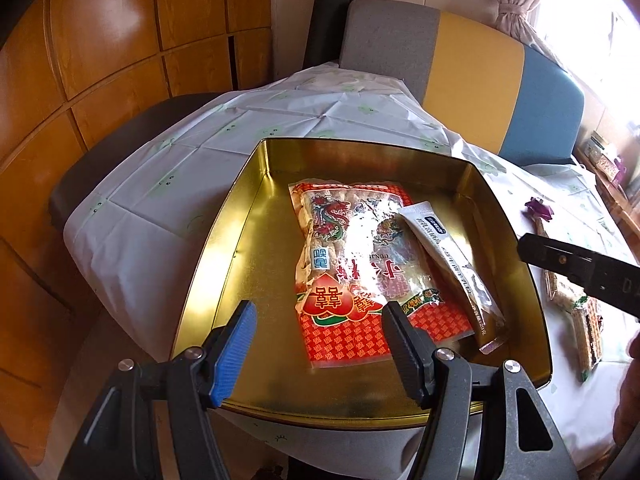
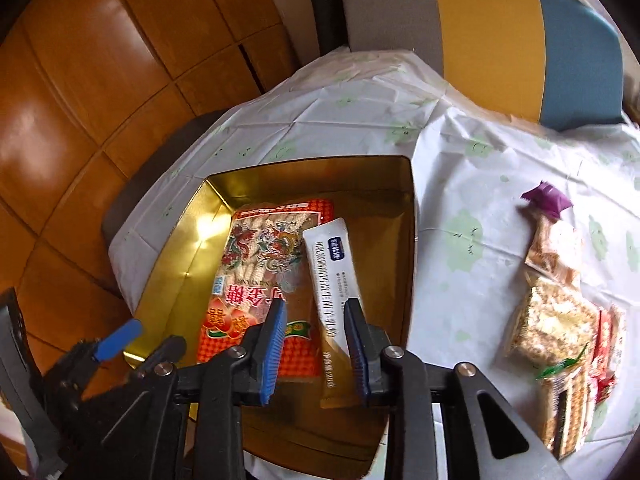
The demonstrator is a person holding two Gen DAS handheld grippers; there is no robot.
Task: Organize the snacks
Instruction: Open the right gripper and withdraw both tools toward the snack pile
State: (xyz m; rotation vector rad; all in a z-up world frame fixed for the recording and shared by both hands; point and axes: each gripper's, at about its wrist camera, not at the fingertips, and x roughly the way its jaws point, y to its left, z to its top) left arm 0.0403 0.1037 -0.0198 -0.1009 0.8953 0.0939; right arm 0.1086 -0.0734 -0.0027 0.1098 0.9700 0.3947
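Two snack packs lie in the gold tin [image 2: 168, 256]; the slim sachet [image 2: 334, 280], light and floppy, sits between the right gripper's [image 2: 316, 344] parted fingers, best pinched mid-length, while the left gripper's [image 1: 320, 352] fingers are spread empty.

Gold tin [image 1: 240, 248] open-topped, raised walls on all sides. Left part of tin floor bare; red candy bag [image 1: 352, 264] lies flat across middle, long white sachet [image 1: 452, 268] beside it, toward right wall. Left gripper [image 1: 320, 344] hangs over near rim, jaws apart, nothing between. Right gripper [image 2: 316, 344] above sachet's near end, jaws parted. Tablecloth [image 2: 460, 160] right of tin bare up to loose snack packets [image 2: 556, 300] near right edge. Chair back [image 1: 472, 76] stands behind table.
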